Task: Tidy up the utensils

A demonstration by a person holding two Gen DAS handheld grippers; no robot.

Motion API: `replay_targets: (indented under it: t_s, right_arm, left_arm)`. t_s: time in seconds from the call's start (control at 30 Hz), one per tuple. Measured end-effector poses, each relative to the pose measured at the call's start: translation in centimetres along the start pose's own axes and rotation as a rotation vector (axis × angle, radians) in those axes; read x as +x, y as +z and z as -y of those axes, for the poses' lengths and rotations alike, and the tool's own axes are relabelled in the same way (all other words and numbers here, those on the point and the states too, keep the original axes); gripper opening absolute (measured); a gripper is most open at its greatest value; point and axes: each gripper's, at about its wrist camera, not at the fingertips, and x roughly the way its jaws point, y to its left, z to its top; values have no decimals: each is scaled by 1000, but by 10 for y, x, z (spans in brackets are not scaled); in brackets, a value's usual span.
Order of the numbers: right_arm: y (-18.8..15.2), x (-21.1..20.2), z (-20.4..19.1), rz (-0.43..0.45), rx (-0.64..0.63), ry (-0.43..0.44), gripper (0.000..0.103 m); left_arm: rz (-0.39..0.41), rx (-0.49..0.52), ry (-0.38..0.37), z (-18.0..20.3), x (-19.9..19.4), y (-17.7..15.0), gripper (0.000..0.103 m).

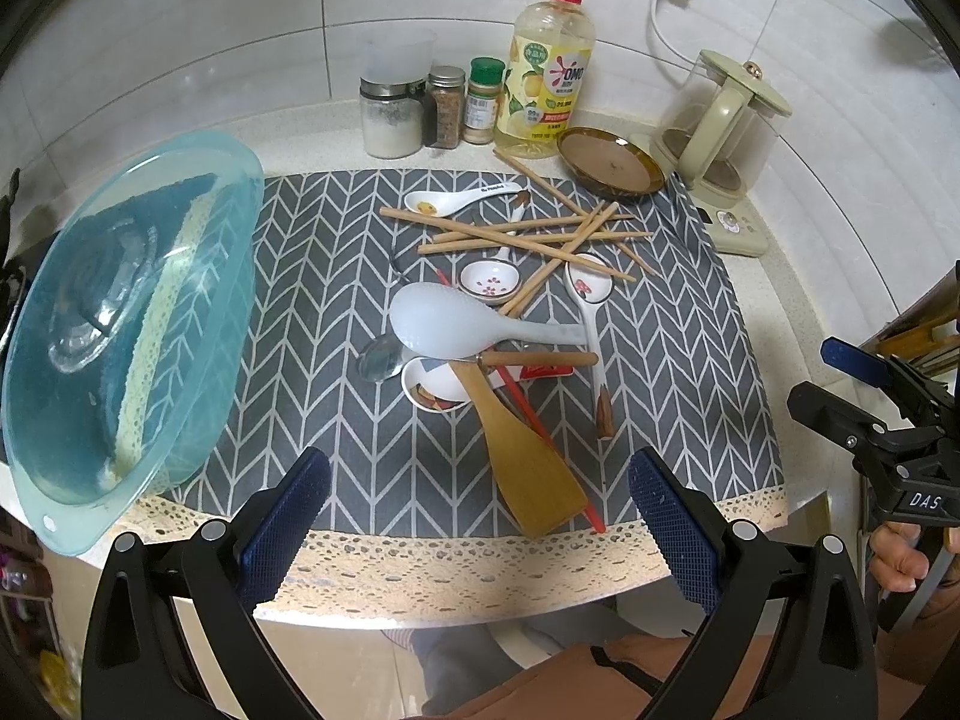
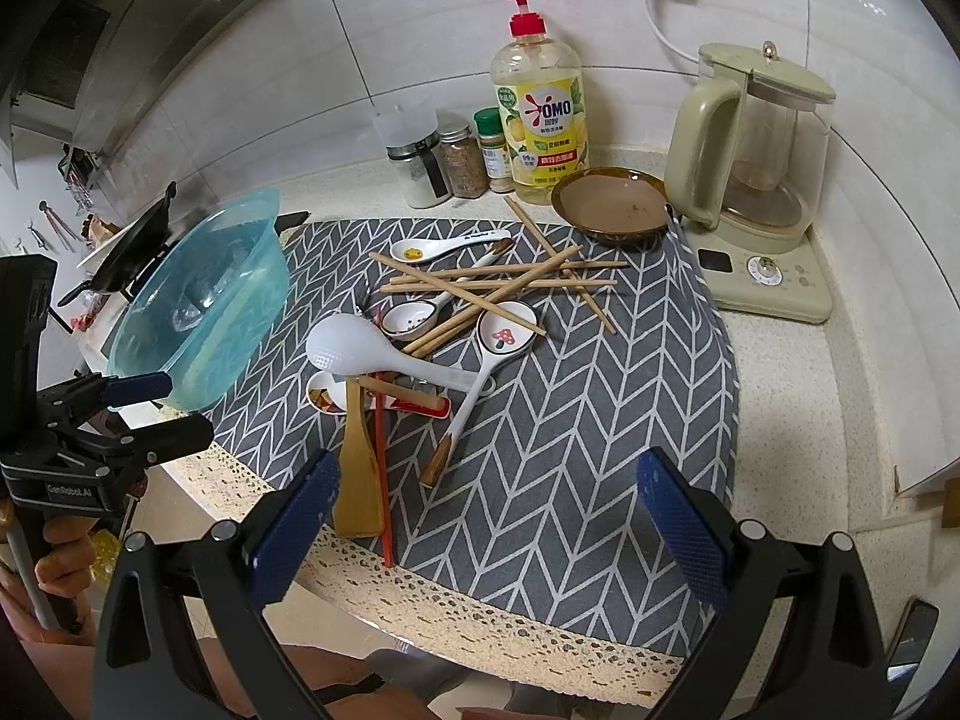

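Note:
A jumble of utensils lies on a grey chevron mat (image 1: 372,438) (image 2: 570,480): several wooden chopsticks (image 1: 528,234) (image 2: 498,279), a white rice paddle (image 1: 444,324) (image 2: 354,351), a wooden spatula (image 1: 522,462) (image 2: 357,474), a metal spoon (image 1: 378,360), a red stick (image 2: 384,480) and ceramic spoons (image 1: 591,312) (image 2: 480,360). A clear blue plastic bowl (image 1: 120,324) (image 2: 204,306) stands at the mat's left edge. My left gripper (image 1: 480,480) (image 2: 147,408) is open and empty at the counter's front edge. My right gripper (image 2: 489,492) (image 1: 840,378) is open and empty, above the mat's front right.
Along the tiled back wall stand spice jars (image 1: 444,108) (image 2: 462,156), a dish soap bottle (image 1: 549,78) (image 2: 540,114), a brown dish (image 1: 609,165) (image 2: 612,204) and a green electric kettle (image 1: 720,132) (image 2: 762,168). A black pan (image 2: 132,240) sits left of the bowl.

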Motion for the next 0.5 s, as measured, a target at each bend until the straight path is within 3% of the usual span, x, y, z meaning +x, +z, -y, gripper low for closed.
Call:
replay_targets:
  t_s: [0.5]
  right_arm:
    - [4, -5, 9, 46, 86, 36, 96]
  left_arm:
    - [-2, -19, 6, -9, 5, -4, 99]
